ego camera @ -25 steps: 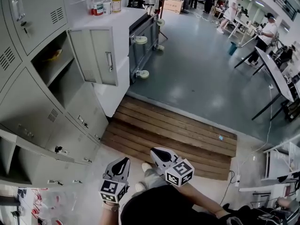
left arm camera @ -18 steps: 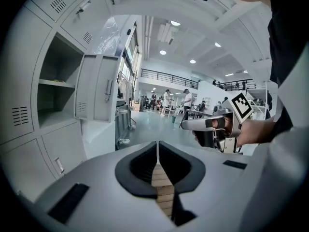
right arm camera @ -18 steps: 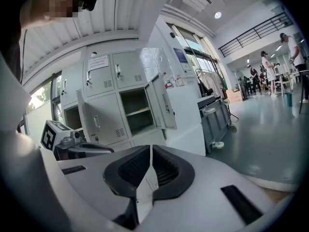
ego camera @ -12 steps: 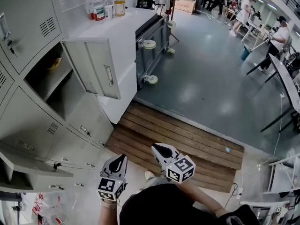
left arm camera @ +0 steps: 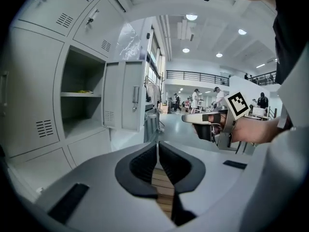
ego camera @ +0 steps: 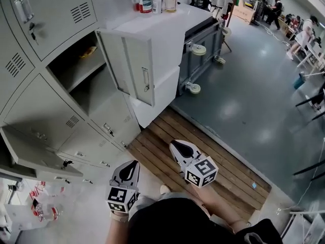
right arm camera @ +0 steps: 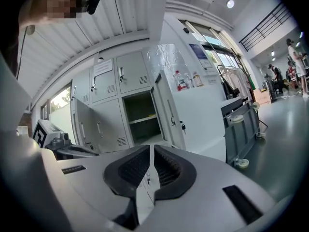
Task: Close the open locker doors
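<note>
Head view: the open locker [ego camera: 84, 80] holds a yellow item [ego camera: 90, 50] on its shelf. Its door [ego camera: 134, 67] stands swung out beside the white cabinet [ego camera: 167, 32]. A lower door [ego camera: 35, 146] is also open.

Left gripper view: the left gripper [left arm camera: 158, 146] is clenched and empty.

Right gripper view: the right gripper [right arm camera: 151, 149] is clenched and empty, well apart from both doors.

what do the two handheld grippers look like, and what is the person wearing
Both the left gripper and right gripper have pale grey shells ending in tapered black jaws with ribbed black pads. Each carries a white cube printed with black square markers. No cables show. The person wears a black top.
</note>
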The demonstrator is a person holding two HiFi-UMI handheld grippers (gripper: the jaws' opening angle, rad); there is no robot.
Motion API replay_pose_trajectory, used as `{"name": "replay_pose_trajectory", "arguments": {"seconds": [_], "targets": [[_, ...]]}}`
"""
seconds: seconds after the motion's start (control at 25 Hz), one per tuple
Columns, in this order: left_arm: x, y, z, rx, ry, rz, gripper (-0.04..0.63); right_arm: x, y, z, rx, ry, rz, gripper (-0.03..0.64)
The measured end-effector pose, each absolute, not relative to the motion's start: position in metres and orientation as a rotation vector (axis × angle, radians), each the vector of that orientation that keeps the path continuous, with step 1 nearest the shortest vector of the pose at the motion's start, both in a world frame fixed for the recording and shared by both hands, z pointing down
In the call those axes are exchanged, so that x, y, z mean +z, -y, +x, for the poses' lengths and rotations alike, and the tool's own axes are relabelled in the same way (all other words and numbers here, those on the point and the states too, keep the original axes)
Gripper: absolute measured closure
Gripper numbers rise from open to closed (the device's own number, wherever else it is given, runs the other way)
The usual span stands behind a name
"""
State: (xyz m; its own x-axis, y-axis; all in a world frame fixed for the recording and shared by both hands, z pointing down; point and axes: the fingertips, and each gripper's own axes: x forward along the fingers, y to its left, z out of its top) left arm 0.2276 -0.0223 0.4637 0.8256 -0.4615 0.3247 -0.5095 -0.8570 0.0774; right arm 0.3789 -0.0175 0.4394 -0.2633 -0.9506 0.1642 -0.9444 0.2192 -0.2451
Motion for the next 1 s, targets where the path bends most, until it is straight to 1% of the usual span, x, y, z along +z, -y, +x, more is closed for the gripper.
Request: {"name": "replay_pose_trajectory", "arguments": {"seconds": [0.44,0.72,1.0], "targets": [[0.466,0.052,0.177,0.412,0.990,2.768,0.565,0.420,0.109,0.376,-0.330,-2.547,-1.834,0.572],[0.466,0.073,0.133,0.386,1.137,2.709,0.565,0.411,0.170,0.390,-0.259,-2.531,-1.898,0.550],[0.470,0.089,0.098,0.366,1.257,2.644,0.565,0.410,0.221,0.407,-0.220,-2.502,-1.976,0.469]]}}
